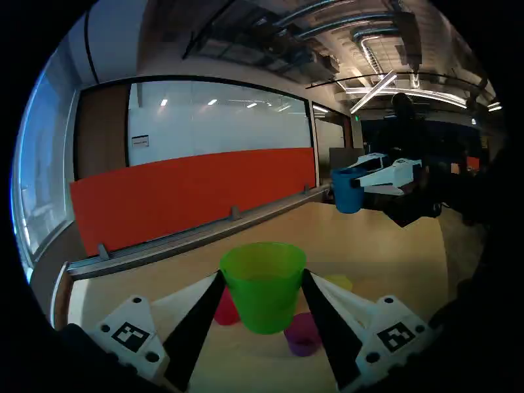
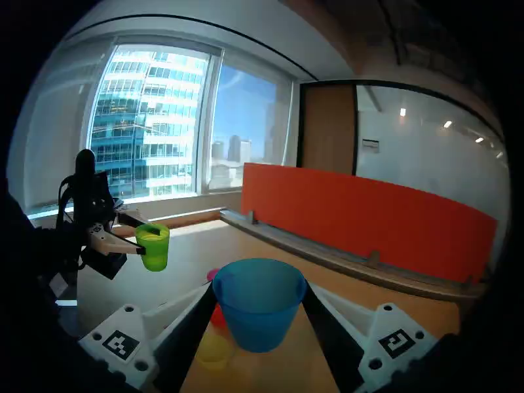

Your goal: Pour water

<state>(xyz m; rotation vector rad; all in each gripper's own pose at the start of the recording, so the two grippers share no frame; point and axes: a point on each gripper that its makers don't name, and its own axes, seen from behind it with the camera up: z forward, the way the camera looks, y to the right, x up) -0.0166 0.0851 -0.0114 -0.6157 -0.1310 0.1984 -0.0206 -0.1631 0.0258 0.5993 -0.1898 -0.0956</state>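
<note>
The left gripper (image 1: 263,275) pinched a green cup (image 1: 264,304) upright between both fingers above the wooden table (image 1: 393,252), while the right gripper (image 2: 259,287) clasped a blue cup (image 2: 259,318) likewise. In the left gripper view the blue cup hung at two o'clock, well apart; in the right gripper view the green cup sat at nine o'clock. Whether either held water could not be told. A clean pour likely required bringing the rims near, then tipping slowly.
</note>
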